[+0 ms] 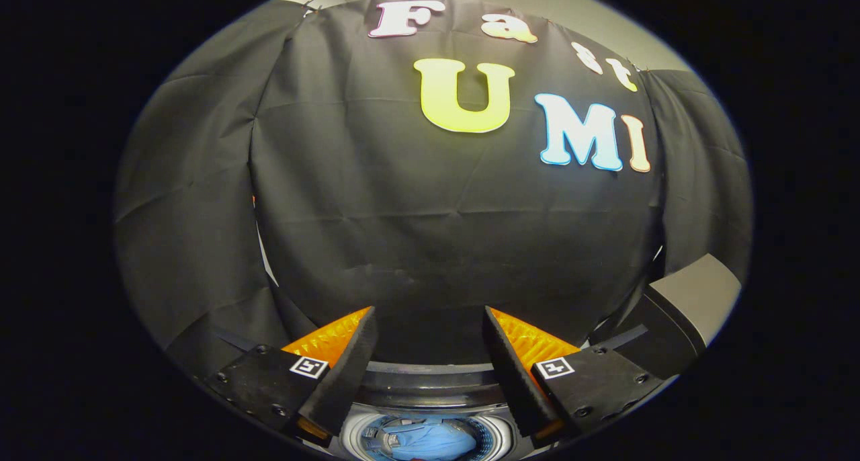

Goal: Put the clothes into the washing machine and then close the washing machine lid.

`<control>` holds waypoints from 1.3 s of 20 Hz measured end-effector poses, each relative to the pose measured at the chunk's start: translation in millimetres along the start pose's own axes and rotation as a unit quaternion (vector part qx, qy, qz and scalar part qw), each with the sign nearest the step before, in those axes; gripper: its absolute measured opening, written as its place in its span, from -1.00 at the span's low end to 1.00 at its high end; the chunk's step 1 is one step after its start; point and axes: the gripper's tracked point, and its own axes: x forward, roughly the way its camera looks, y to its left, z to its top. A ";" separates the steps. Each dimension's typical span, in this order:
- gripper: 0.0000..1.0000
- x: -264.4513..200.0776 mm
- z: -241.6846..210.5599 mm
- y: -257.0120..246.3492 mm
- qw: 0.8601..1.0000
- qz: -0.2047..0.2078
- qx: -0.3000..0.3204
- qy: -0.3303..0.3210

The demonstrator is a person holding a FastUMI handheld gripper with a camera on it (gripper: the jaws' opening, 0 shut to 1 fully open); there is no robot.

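Tool [430, 333] fingers apart, blue clothes [423, 441] in washing machine [430, 380] drum below

Matt, creased cloth wall [430, 246] beyond the open, empty claw [430, 343]; below it, soft blue clothes [430, 439] in the glossy-rimmed washer [430, 380].

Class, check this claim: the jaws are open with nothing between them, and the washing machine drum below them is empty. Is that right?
One part is wrong. The gripper view shows the drum is not empty: blue clothes already lie inside it. The rest stands: the gripper has its jaws open with nothing between them, above the washing machine.
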 end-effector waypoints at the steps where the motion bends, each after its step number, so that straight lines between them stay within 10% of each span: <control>1: 0.93 -3.0 -1.9 -0.1 1.000 -0.001 0.000 0.000; 26: 0.93 -59.8 -48.4 3.8 1.000 0.003 0.002 0.015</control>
